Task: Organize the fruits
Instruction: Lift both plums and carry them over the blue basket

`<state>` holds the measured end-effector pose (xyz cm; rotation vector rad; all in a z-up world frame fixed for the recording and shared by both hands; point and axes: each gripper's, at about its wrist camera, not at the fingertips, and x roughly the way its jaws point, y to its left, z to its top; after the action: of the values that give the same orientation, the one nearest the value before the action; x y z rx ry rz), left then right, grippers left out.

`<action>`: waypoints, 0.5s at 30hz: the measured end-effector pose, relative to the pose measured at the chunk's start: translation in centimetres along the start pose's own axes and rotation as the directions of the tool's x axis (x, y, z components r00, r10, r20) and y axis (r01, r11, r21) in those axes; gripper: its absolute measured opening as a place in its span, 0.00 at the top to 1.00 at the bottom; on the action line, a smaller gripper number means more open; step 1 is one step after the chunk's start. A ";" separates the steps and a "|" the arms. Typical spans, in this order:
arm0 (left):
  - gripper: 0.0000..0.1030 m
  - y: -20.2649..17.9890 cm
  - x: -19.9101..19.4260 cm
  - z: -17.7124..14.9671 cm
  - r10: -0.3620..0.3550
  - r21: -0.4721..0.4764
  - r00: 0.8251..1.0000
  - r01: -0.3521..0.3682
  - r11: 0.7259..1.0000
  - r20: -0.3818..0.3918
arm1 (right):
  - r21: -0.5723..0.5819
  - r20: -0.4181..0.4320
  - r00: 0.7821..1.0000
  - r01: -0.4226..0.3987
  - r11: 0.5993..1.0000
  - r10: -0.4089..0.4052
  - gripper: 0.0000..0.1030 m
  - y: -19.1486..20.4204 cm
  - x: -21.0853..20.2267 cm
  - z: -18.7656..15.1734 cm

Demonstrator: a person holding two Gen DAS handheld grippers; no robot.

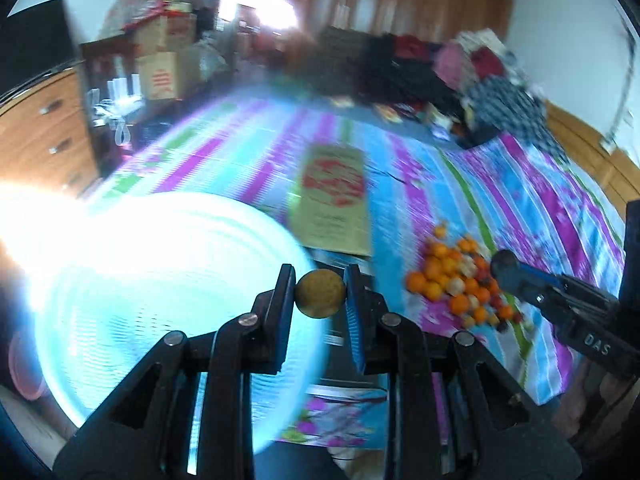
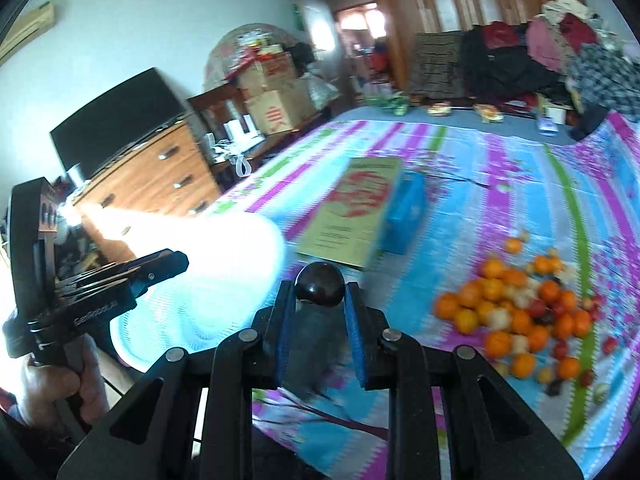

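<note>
We see a fruit pile [image 2: 520, 312] on the bedsheet [image 2: 500, 184] at right, a flat carton [image 2: 352, 216] behind centre, a basket [image 2: 208, 280] left, a dresser [image 2: 160, 176] beyond it.

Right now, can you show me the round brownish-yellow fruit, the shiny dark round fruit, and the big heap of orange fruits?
round brownish-yellow fruit [image 1: 321, 294], left wrist view, middle of its front face.
shiny dark round fruit [image 2: 319, 283], right wrist view, centre of its glossy skin.
heap of orange fruits [image 2: 520, 312], right wrist view, the heap's middle.
</note>
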<state>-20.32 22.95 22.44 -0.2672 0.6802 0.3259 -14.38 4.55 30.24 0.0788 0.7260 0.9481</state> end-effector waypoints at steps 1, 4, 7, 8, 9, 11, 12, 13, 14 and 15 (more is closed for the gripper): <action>0.75 1.3 -0.3 0.2 0.016 -0.021 1.000 -0.015 1.000 0.008 | -0.009 -0.003 1.000 -0.016 1.000 0.016 0.73 1.1 0.6 0.5; 0.75 3.8 -0.9 0.3 0.057 -0.061 0.998 -0.056 0.997 0.020 | -0.030 -0.019 0.997 -0.070 0.997 0.069 0.73 3.9 2.2 1.6; 0.75 6.2 -1.0 0.2 0.092 -0.099 0.996 -0.091 0.991 0.005 | -0.053 -0.053 0.992 -0.120 0.991 0.117 0.73 6.5 4.0 2.4; 0.75 6.8 -1.0 0.1 0.105 -0.108 0.994 -0.104 0.989 -0.003 | -0.054 -0.073 0.988 -0.141 0.989 0.137 0.73 7.4 4.9 2.8; 0.75 7.5 -0.7 -0.1 0.117 -0.117 0.993 -0.118 0.986 -0.019 | -0.058 -0.088 0.985 -0.150 0.987 0.145 0.73 8.0 5.6 2.9; 0.75 8.7 -0.2 -0.5 0.128 -0.135 0.991 -0.134 0.982 -0.047 | -0.072 -0.123 0.980 -0.169 0.983 0.160 0.73 9.4 7.3 3.2; 0.75 9.2 0.2 -0.9 0.138 -0.141 0.988 -0.146 0.979 -0.067 | -0.080 -0.143 0.975 -0.182 0.980 0.169 0.73 10.2 8.2 3.2; 0.75 9.6 0.6 -1.2 0.140 -0.148 0.987 -0.151 0.977 -0.082 | -0.086 -0.157 0.973 -0.187 0.979 0.172 0.73 10.7 8.9 3.1; 0.75 10.1 0.7 -1.4 0.142 -0.154 0.986 -0.155 0.976 -0.094 | -0.094 -0.175 0.969 -0.195 0.976 0.176 0.73 11.4 9.8 3.0; 0.75 10.4 1.2 -1.8 0.150 -0.158 0.982 -0.166 0.973 -0.112 | -0.099 -0.188 0.966 -0.200 0.975 0.179 0.73 11.8 10.3 2.9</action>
<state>-24.45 32.11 18.93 -0.3920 0.7751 0.5263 -17.25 20.22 31.32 -0.0413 0.8369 1.1905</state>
